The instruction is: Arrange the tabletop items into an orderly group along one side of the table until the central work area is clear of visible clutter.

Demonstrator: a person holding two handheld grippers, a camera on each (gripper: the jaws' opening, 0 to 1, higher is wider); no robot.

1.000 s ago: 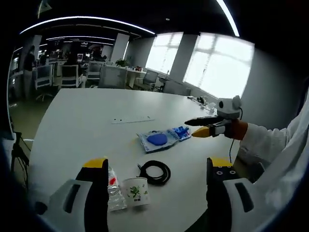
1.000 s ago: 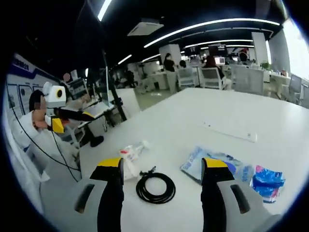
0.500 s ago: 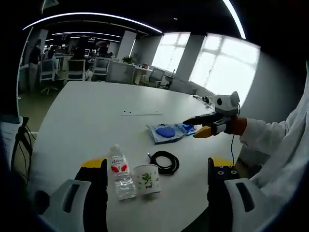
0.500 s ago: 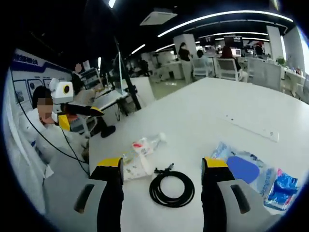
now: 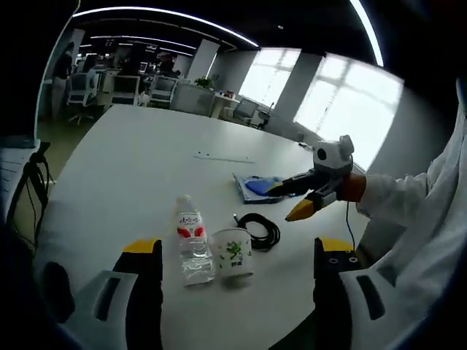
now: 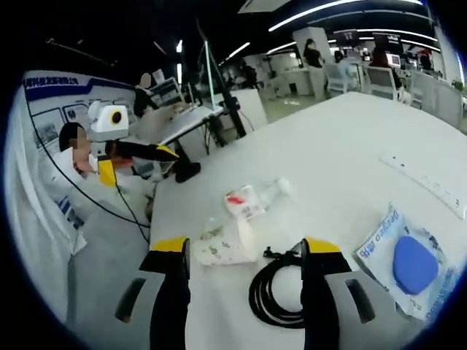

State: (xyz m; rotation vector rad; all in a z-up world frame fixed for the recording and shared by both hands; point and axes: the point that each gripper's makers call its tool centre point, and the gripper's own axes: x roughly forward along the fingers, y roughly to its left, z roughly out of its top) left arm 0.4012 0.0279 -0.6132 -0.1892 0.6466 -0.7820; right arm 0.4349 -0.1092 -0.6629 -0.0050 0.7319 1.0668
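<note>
Daylight pours through the big windows (image 5: 343, 102), blown out white, while ceiling strip lights (image 5: 168, 16) streak overhead. The white table (image 5: 124, 175) looks evenly lit with soft shadows; edges bend and blur.

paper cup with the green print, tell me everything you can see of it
The white paper cup with a green leafy print stands upright on the white table in the left gripper view, open mouth up, tapering toward its base. It looks like thin coated paper, undamaged. The clear plastic water bottle with a red label stands right beside it, close enough that contact cannot be ruled out. The black coiled cable lies just behind it. In the right gripper view the cup sits near that view's own tool, unheld.
</note>
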